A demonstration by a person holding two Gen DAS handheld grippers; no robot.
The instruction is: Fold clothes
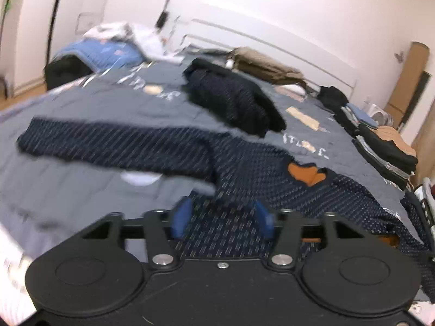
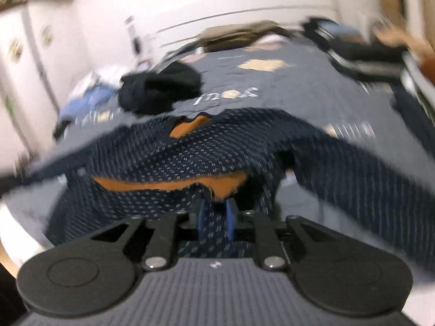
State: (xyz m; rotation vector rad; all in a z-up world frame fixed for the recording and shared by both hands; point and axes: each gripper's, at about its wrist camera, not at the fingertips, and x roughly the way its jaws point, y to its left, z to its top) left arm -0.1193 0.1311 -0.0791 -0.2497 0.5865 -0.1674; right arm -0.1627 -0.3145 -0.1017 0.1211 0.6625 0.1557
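From the left wrist view, the left claw [image 1: 223, 218] stood spread, its blue fingertips [image 1: 181, 217] wide apart with dotted navy cloth lying between them, and whether they touched that cloth could not be told. The navy dotted shirt [image 1: 244, 168] lay on the grey bedspread [image 1: 81, 103], one sleeve [image 1: 108, 144] stretched out toward the left, its far edge blurred, and the orange collar lining [image 1: 305, 174] showing near the middle. Beyond it a crumpled dark garment [image 1: 233, 100] sat apart on the bed, with bare grey cover between the two and more open cover to the left of the sleeve. A stack of folded clothes [image 1: 380, 146] ran along the right edge of the bed, and a tan bundle [image 1: 266, 65] lay near the headboard [image 1: 272, 40]. From the right wrist view, the right claw [image 2: 215, 217] was pressed together on a fold of the navy dotted shirt [image 2: 190, 160], the cloth pinched between its blue fingertips [image 2: 231, 217] just under the orange lining [image 2: 174, 184]. The shirt hung draped across the frame, its upper edge raised off the grey bedspread [image 2: 299, 87]. The dark garment [image 2: 160, 89] lay behind to the left, and the open stretch of cover beyond the shirt's edge ran back toward the headboard; the whole view was heavily blurred.
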